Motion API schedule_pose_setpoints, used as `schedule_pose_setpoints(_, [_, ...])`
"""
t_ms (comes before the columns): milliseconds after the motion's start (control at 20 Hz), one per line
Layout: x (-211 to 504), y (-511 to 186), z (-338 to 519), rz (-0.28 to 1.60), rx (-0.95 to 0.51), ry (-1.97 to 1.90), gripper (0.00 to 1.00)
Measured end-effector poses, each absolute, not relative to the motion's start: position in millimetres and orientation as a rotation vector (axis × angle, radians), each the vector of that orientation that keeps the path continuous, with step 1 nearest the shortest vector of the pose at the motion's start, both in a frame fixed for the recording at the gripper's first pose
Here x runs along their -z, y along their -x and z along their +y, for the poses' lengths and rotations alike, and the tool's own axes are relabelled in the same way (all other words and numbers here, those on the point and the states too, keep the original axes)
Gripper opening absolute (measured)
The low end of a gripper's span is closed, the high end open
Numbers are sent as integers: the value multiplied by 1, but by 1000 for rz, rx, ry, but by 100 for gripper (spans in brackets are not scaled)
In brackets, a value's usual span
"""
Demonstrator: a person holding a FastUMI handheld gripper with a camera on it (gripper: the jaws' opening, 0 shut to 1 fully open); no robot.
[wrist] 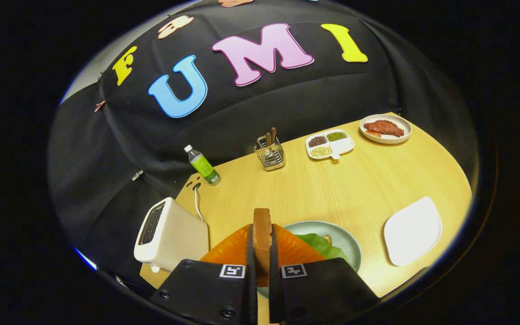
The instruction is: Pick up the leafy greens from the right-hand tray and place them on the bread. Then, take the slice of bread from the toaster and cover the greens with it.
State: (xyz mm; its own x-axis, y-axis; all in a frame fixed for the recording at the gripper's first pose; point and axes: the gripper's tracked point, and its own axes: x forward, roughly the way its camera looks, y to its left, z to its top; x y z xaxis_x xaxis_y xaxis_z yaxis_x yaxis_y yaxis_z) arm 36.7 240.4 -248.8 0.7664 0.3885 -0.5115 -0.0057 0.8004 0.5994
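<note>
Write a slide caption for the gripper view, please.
Tongs clamp a bread slice on edge above greens on the plate, beside the toaster.

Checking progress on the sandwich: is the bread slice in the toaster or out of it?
Out. The gripper holds the bread edge-up, jaws pressing both faces, above the plate with the greens, beside the toaster.

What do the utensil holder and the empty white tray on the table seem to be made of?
The utensil holder looks like bright metal wire: a shiny open mesh. The white tray looks like matte plastic or ceramic, smooth with no glare; which one is unclear. The gripper is shut on the bread slice.
</note>
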Motion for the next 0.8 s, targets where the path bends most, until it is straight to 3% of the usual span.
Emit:
schedule_pose_setpoints(600, [357,-21,207,773,-124,-333,19])
schedule_pose_setpoints(750, [359,-22,205,765,-129,-271,26])
schedule_pose_setpoints(800, [360,-22,204,765,-127,-250,33])
